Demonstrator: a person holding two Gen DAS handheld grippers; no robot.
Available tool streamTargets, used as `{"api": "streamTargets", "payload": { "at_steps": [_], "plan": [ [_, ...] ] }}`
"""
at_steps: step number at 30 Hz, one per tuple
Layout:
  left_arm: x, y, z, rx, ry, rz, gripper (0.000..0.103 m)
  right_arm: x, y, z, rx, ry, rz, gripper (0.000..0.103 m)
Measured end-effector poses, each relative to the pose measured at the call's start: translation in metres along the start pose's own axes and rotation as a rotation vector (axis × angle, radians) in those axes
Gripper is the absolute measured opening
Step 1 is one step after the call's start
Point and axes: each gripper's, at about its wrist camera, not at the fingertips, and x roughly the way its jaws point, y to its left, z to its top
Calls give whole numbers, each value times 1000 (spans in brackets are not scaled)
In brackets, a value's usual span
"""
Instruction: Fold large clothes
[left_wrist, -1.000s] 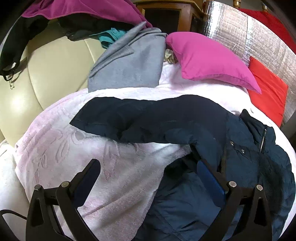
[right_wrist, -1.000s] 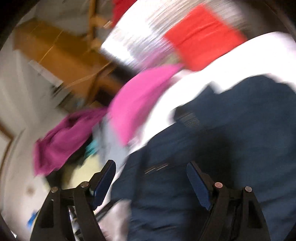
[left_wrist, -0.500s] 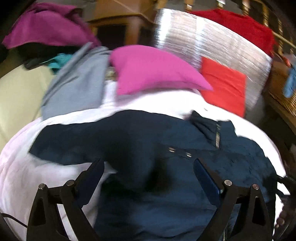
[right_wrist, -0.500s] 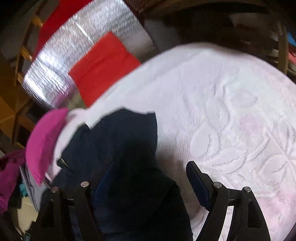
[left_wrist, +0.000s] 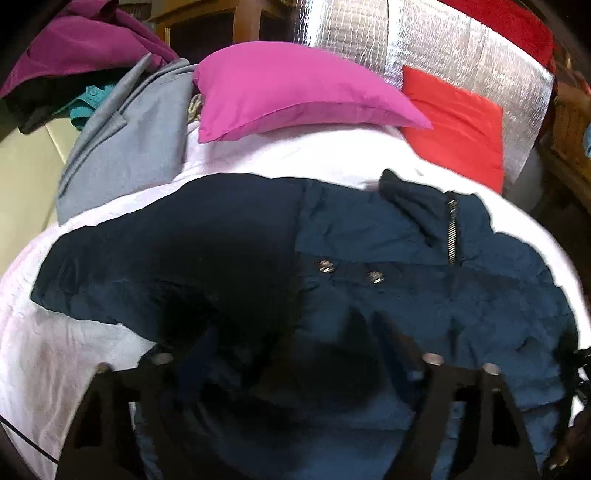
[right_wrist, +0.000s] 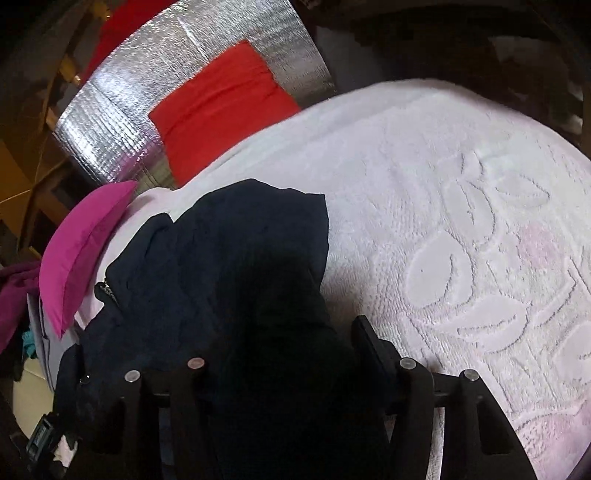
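A large navy jacket (left_wrist: 369, 258) lies spread on a white embossed blanket (left_wrist: 55, 354), its collar and zipper toward the far right and one sleeve stretched out to the left. It also shows in the right wrist view (right_wrist: 229, 258), with a sleeve lying on the blanket (right_wrist: 461, 221). My left gripper (left_wrist: 291, 343) is low over the jacket's body, its fingers wide apart and sunk in dark fabric. My right gripper (right_wrist: 280, 343) is open over the jacket's right side, with fabric bunched between its fingers. The fingertips are partly hidden by cloth.
A magenta pillow (left_wrist: 288, 88), a red cushion (left_wrist: 454, 125) and a silver foil panel (left_wrist: 443, 48) stand at the back. A grey garment (left_wrist: 125, 140) and a purple cloth (left_wrist: 81, 40) pile up at the back left over a cream sofa (left_wrist: 22, 166).
Both grippers have swung over the jacket and dropped close to it. The left one moved right from the blanket to the jacket's body. The right one turned to the jacket's right side.
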Motion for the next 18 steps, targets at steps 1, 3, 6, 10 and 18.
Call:
{"api": "streamTargets", "payload": {
  "at_steps": [1,3,6,10,18],
  "plan": [
    [2,0,-2,4,3,9,74,0,-2,-1,8,-7,11,60],
    [5,-2,-3,28,14,31,74,-2,-5,-2,16,-15,24,60],
    [10,-15,-9,98,33,43,93,-3,-6,-4,16,-26,32,60],
    [15,-32,-18,214,31,119,96,-4,-7,-4,21,-20,36,60],
    [0,-5,-7,91,-4,93,39,-28,4,6,-29,-47,59,36]
  ]
}}
